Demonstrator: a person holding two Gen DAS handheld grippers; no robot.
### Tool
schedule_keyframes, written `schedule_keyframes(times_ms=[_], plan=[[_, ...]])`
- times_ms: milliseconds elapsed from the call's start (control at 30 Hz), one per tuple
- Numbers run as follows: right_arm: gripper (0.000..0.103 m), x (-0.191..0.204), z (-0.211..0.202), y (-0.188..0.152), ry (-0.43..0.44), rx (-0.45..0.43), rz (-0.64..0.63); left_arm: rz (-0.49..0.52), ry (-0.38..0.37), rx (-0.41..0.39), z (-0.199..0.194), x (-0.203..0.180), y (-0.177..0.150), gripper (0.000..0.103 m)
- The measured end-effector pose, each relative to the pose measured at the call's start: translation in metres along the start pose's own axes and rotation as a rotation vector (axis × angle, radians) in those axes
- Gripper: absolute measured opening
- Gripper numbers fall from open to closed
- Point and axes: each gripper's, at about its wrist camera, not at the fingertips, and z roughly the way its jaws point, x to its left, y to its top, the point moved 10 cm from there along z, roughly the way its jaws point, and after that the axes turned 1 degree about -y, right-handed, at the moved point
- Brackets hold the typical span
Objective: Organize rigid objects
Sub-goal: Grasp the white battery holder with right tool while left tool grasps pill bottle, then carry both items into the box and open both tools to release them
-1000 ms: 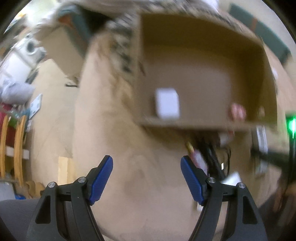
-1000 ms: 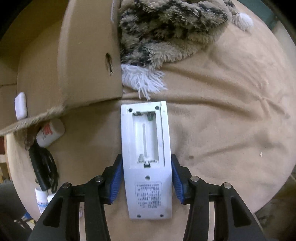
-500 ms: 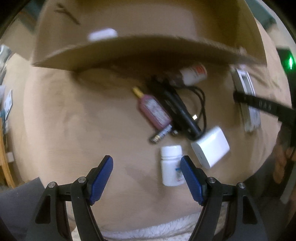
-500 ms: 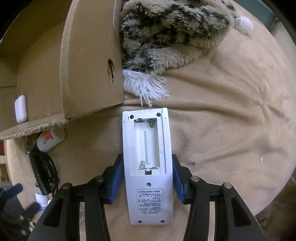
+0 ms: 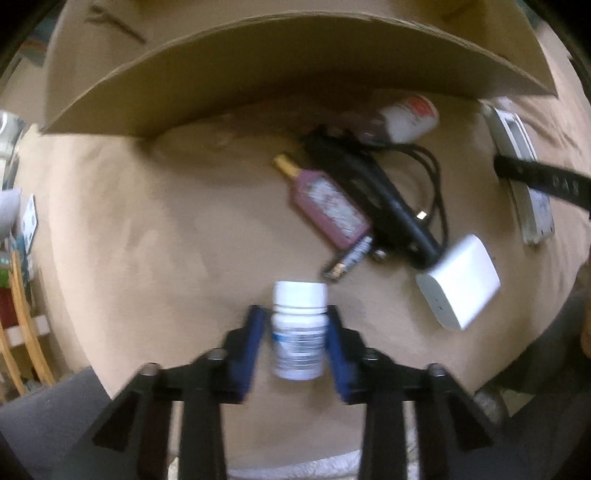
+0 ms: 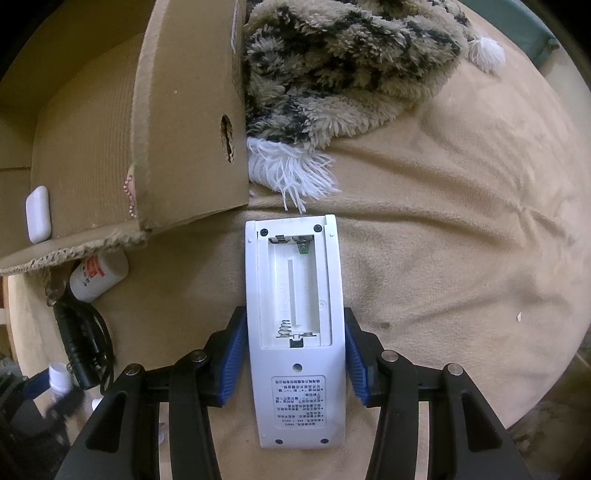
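Left wrist view only: left hand-held gripper (image 5: pixel 295 341) just closed onto pill bottle (image 5: pixel 298 332); right hand-held gripper (image 6: pixel 291 360) clamps remote (image 6: pixel 295 332); cardboard box (image 6: pixel 184 122) holds white case (image 6: pixel 37 214).

A tan, plush-looking cover (image 6: pixel 461 229) spreads over a rounded, cushioned surface and fills most of both views; it shows soft creases and a few small specks. A shaggy throw (image 6: pixel 332 70) in beige with dark mottling lies bunched at the far side, its white fringe and a white pompom resting on the tan cover. Past the left edge of the cushion stand curved wooden rails (image 5: pixel 22 325), perhaps part of a chair or rack, though the fisheye blur makes that unsure. A teal-coloured edge (image 6: pixel 535 33) shows at the upper right. A grey surface (image 5: pixel 48 413) sits low at the left. The light is warm and dim.
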Motion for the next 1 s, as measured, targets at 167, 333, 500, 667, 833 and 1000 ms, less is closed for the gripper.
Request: schedule_keyframes(times_ms=[167,333,500,667,833,1000], plan=[[0.052,0.001,0.0,-0.001,0.0,-0.002,0.002,0.0,-0.009,-0.009,-0.004,0.006,0.001,0.024],[0.052,0.002,0.0,0.0,0.001,-0.001,-0.003,-0.004,-0.018,-0.022,-0.011,0.01,-0.006,0.024],[0.047,0.003,-0.006,-0.001,0.018,-0.009,-0.026,-0.069,-0.036,-0.084,-0.032,0.022,-0.001,0.024],[0.046,-0.001,-0.02,-0.012,0.066,-0.015,-0.001,-0.167,0.005,-0.153,-0.051,0.054,-0.001,0.024],[0.046,0.001,-0.05,-0.027,0.169,-0.042,0.054,-0.233,0.025,-0.217,-0.072,0.081,0.006,0.024],[0.046,0.015,-0.093,-0.045,0.232,-0.104,0.016,-0.26,0.012,-0.327,-0.104,0.082,0.006,0.024]])
